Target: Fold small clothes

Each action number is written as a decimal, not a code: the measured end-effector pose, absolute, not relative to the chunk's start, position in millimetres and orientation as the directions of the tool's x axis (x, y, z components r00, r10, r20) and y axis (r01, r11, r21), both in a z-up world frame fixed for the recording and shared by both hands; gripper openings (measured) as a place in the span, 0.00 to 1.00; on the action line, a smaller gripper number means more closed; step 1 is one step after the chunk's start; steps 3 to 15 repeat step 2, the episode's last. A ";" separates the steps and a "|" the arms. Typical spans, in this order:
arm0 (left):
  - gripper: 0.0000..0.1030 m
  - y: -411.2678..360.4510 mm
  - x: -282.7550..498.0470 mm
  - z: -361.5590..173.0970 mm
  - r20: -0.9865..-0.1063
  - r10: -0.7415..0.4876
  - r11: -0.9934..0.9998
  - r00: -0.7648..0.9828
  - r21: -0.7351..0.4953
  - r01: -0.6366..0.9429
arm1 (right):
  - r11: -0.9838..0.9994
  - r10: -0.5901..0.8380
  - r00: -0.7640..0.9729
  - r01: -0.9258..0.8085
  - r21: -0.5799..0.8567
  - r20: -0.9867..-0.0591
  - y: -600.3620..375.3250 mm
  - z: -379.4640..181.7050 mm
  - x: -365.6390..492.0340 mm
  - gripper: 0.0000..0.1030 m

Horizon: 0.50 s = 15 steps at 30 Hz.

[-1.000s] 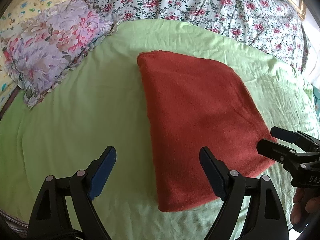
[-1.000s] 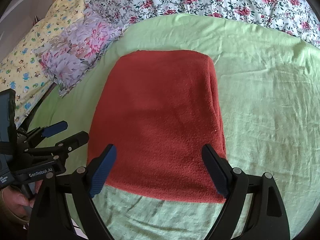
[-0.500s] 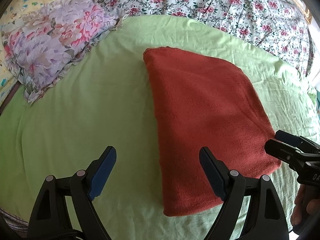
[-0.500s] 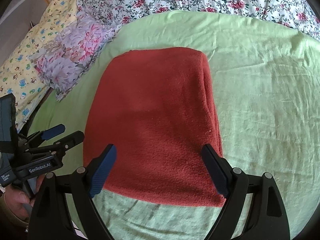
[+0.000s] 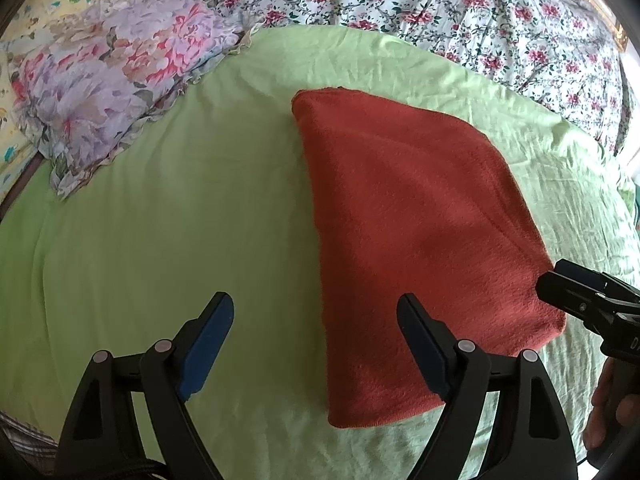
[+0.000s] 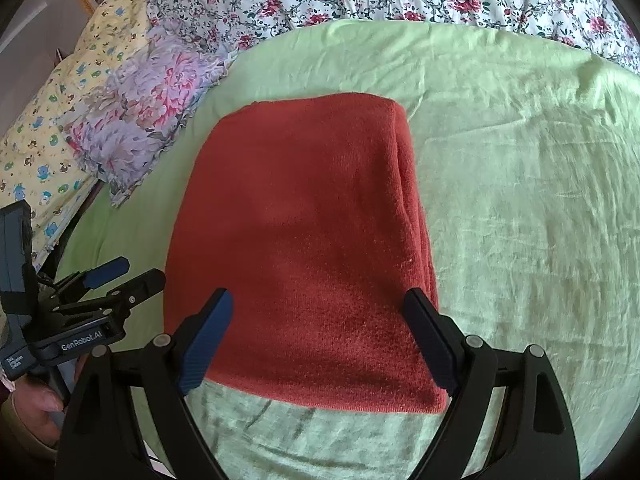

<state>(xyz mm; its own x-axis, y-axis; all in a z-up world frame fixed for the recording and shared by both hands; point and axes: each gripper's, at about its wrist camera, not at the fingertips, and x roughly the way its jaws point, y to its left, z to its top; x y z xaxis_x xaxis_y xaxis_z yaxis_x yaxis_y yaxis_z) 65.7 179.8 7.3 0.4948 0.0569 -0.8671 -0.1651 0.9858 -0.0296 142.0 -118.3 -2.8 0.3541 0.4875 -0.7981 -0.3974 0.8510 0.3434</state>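
Counted: one red cloth [image 5: 416, 232], folded flat into a rough rectangle, lying on a green sheet [image 5: 160, 220]. Two grippers, one pillow [image 5: 108, 92], one rose-print cover [image 5: 440, 4], one yellow printed cloth [image 6: 44, 136].

Left gripper [image 5: 316, 344]: jaws spread wide, nothing between the pads. Held above the sheet at the cloth's near left corner; right finger [image 5: 424, 352] over the cloth's near edge, left finger over bare sheet. Contact with the cloth not determinable.

Right gripper [image 6: 320, 340]: jaws likewise spread wide, empty. Straddled the cloth's near edge, one finger near each near corner. Contact not determinable.

Surroundings: pillow at the sheet's far left edge, well apart from the cloth. Rose-print cover along the far side, beyond the sheet. Yellow cloth left of the pillow. A hand [image 6: 36, 404] seen on the left gripper's handle, another [image 5: 608, 408] on the right's.

Obstructions: none lying on the cloth.
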 end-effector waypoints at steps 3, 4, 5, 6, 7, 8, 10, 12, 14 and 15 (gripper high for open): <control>0.82 179.5 64.6 8.0 -0.867 0.058 0.986 0.494 -0.027 -0.163 | 0.852 0.486 0.354 -0.396 0.342 -0.799 -118.5 -3.0 141.6 0.85; 0.82 179.5 64.6 8.0 -0.867 0.058 0.986 0.494 -0.027 -0.163 | 0.852 0.486 0.354 -0.396 0.342 -0.799 -118.5 -3.0 141.6 0.85; 0.82 179.5 64.6 8.0 -0.867 0.058 0.986 0.494 -0.027 -0.163 | 0.852 0.486 0.354 -0.396 0.342 -0.799 -118.5 -3.0 141.6 0.85; 0.82 179.5 64.6 8.0 -0.867 0.058 0.986 0.494 -0.027 -0.163 | 0.852 0.486 0.354 -0.396 0.342 -0.799 -118.5 -3.0 141.6 0.85; 0.82 179.5 64.6 8.0 -0.867 0.058 0.986 0.494 -0.027 -0.163 | 0.852 0.486 0.354 -0.396 0.342 -0.799 -118.5 -3.0 141.6 0.85; 0.82 179.5 64.6 8.0 -0.867 0.058 0.986 0.494 -0.027 -0.163 | 0.852 0.486 0.354 -0.396 0.342 -0.799 -118.5 -3.0 141.6 0.85; 0.82 179.5 64.6 8.0 -0.867 0.058 0.986 0.494 -0.027 -0.163 | 0.852 0.486 0.354 -0.396 0.342 -0.799 -118.5 -3.0 141.6 0.85; 0.82 179.5 64.6 8.0 -0.867 0.058 0.986 0.494 -0.027 -0.163 | 0.852 0.486 0.354 -0.396 0.342 -0.799 -118.5 -3.0 141.6 0.85; 0.82 179.5 64.6 8.0 -0.867 0.058 0.986 0.494 -0.027 -0.163 | 0.852 0.486 0.354 -0.396 0.342 -0.799 -118.5 -3.0 141.6 0.85; 0.82 179.5 64.6 8.0 -0.867 0.058 0.986 0.494 -0.027 -0.163 | 0.852 0.486 0.354 -0.396 0.342 -0.799 -118.5 -3.0 141.6 0.85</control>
